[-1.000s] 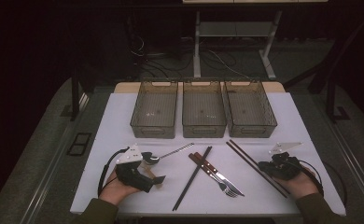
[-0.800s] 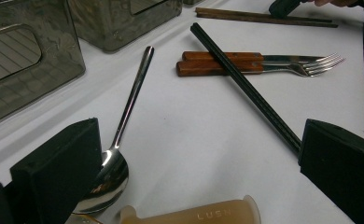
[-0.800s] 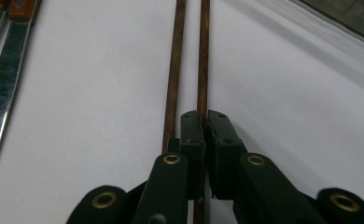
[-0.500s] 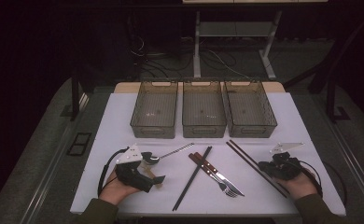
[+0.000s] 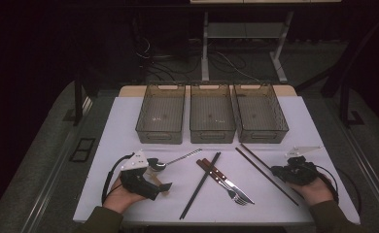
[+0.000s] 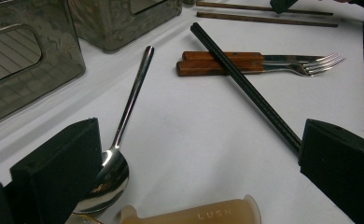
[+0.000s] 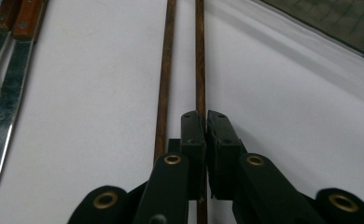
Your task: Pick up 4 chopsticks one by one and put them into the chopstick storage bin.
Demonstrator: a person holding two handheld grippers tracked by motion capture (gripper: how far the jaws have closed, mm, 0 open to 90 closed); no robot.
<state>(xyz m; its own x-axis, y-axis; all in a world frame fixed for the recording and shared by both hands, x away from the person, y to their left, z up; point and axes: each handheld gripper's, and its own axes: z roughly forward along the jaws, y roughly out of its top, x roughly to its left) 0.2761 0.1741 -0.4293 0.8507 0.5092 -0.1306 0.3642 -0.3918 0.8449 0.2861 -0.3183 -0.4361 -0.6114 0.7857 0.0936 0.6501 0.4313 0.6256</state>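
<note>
Two hands rest low at the near edge of your white worktop [image 5: 129,126]: your left gripper [image 6: 199,154] lies beside the spoon [image 6: 119,140] with its fingers wide apart and nothing between them, while your right gripper [image 7: 203,135] points along the pair of brown chopsticks [image 7: 182,56], fingers closed together over the right-hand stick. The black chopsticks [image 5: 200,183], fork [image 5: 229,187] and knife [image 5: 233,183] lie between your hands, and bare worktop separates them from the three mesh bins [image 5: 212,133] at the far side.
</note>
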